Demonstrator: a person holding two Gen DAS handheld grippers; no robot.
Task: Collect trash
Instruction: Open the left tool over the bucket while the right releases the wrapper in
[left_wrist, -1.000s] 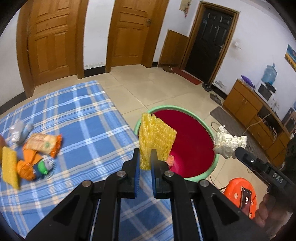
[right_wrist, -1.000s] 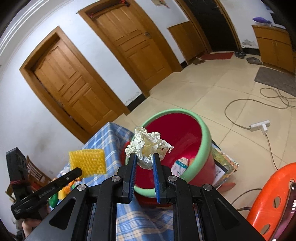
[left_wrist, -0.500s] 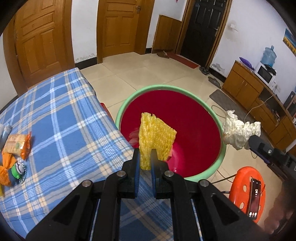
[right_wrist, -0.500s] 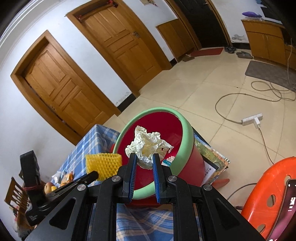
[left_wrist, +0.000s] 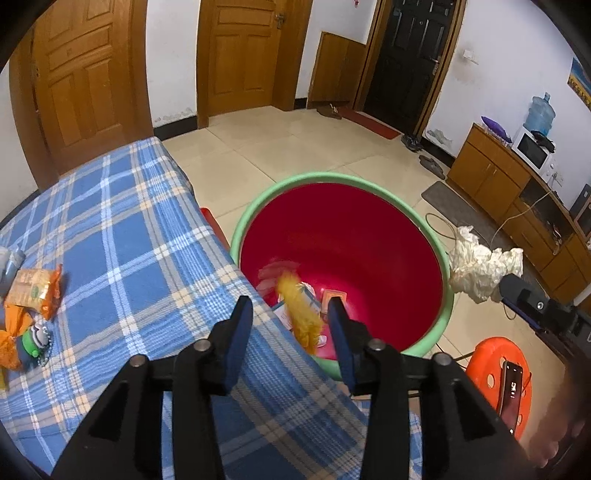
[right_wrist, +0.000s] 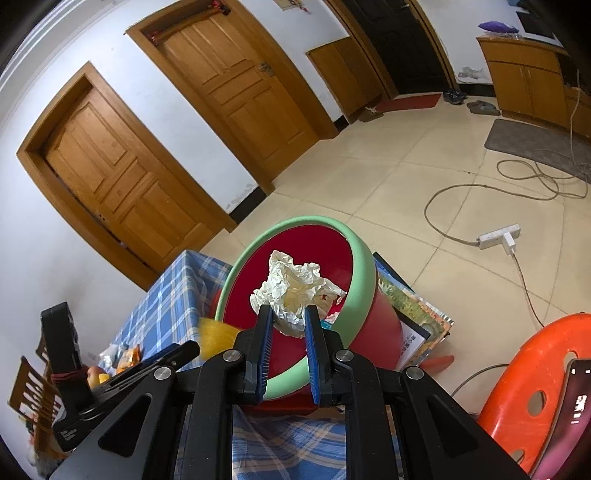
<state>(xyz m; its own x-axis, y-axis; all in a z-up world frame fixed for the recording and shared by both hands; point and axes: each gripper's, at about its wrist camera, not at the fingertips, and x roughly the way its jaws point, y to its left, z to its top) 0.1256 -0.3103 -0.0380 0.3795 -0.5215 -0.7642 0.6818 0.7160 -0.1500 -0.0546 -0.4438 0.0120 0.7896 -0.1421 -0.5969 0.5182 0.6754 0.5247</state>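
Note:
A red bin with a green rim (left_wrist: 258, 199) stands on the floor beside the table. My left gripper (left_wrist: 290, 301) hovers over its near edge, and its jaws are opening. A yellow foam net (left_wrist: 301, 314) hangs blurred between them, touching neither pad, over trash lying in the bin. In the right wrist view the yellow foam net (right_wrist: 216, 336) shows blurred at the rim (right_wrist: 364, 266). My right gripper (right_wrist: 288, 310) is shut on a crumpled white paper ball (right_wrist: 295, 284) just above the bin's mouth. In the left wrist view the paper ball (left_wrist: 480, 266) sits at the bin's right edge.
The table's blue plaid cloth (left_wrist: 129, 240) carries an orange snack packet (left_wrist: 33, 291) and more litter at its left. An orange stool (left_wrist: 491, 354) with a phone (left_wrist: 511, 391) stands right of the bin. Magazines (right_wrist: 413, 314) lean behind the bin; a power strip (right_wrist: 498, 234) and cables lie on the floor.
My left gripper moved over the bin, then its jaws spread and let go of the yellow foam net, which now drops. The right gripper keeps its hold on the paper ball.

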